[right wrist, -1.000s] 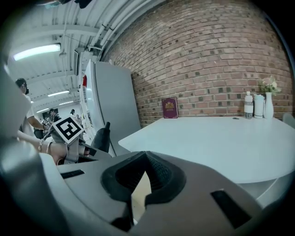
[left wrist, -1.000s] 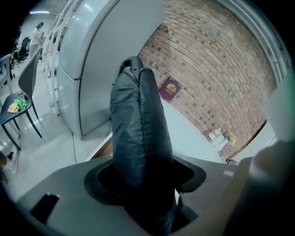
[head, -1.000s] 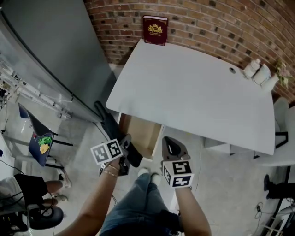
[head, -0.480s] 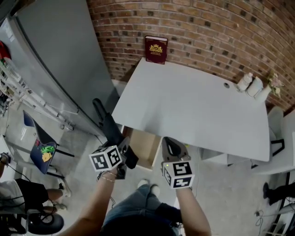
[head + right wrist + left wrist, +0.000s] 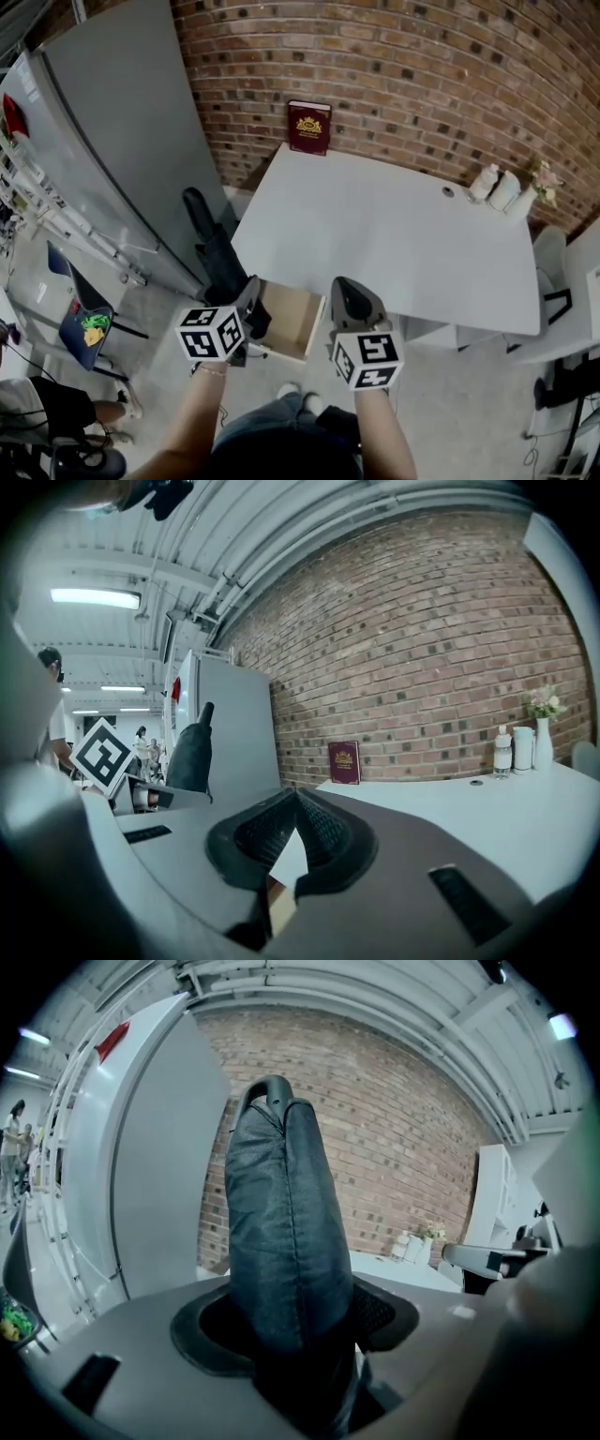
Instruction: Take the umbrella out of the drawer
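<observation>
Left gripper [image 5: 251,298] is clamped on the folded umbrella [image 5: 214,246] — it rises beyond the jaws, over the open drawer [image 5: 286,323] below. Right gripper [image 5: 352,298] alongside, jaws together, empty. Judgement: hold firm and lift straight until the tail clears the rim. Left gripper view shows pads biting fabric; head view adds the drawer beneath.

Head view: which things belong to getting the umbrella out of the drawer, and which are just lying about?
Job: umbrella, clamped in the left gripper; open drawer under the table.
Lying about: red book, bottles and vase, all at the table's far edge.
</observation>
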The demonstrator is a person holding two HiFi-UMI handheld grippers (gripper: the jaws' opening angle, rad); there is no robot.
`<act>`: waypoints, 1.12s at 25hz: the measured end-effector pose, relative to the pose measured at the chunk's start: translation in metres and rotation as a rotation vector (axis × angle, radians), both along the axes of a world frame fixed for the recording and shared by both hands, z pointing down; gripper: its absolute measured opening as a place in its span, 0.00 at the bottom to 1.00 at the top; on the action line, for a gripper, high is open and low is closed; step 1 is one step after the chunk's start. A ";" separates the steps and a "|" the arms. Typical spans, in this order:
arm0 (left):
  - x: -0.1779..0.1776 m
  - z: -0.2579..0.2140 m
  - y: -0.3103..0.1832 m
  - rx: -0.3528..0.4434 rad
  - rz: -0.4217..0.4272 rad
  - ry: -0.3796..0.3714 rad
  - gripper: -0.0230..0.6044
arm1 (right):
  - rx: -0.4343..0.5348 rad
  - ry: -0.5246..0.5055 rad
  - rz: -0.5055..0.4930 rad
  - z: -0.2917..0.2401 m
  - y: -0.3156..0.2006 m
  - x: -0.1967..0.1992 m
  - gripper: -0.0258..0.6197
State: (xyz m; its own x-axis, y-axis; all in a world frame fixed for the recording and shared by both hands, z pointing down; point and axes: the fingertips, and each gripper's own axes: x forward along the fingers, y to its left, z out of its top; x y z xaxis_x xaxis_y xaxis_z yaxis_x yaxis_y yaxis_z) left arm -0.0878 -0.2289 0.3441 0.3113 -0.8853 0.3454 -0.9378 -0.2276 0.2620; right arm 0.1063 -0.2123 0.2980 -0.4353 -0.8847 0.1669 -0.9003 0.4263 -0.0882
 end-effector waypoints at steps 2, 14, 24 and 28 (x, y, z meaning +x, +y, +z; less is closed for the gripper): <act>0.002 -0.013 -0.001 0.034 0.008 -0.013 0.47 | 0.031 -0.018 0.017 -0.012 0.000 0.003 0.03; 0.013 -0.101 0.005 0.315 0.066 -0.152 0.47 | 0.226 0.108 0.029 -0.080 0.006 0.007 0.03; 0.009 -0.172 0.029 0.540 0.073 -0.248 0.47 | 0.321 0.074 0.037 -0.118 0.018 0.001 0.03; 0.002 -0.189 0.039 0.578 0.059 -0.257 0.47 | 0.346 0.076 0.041 -0.133 0.027 -0.004 0.03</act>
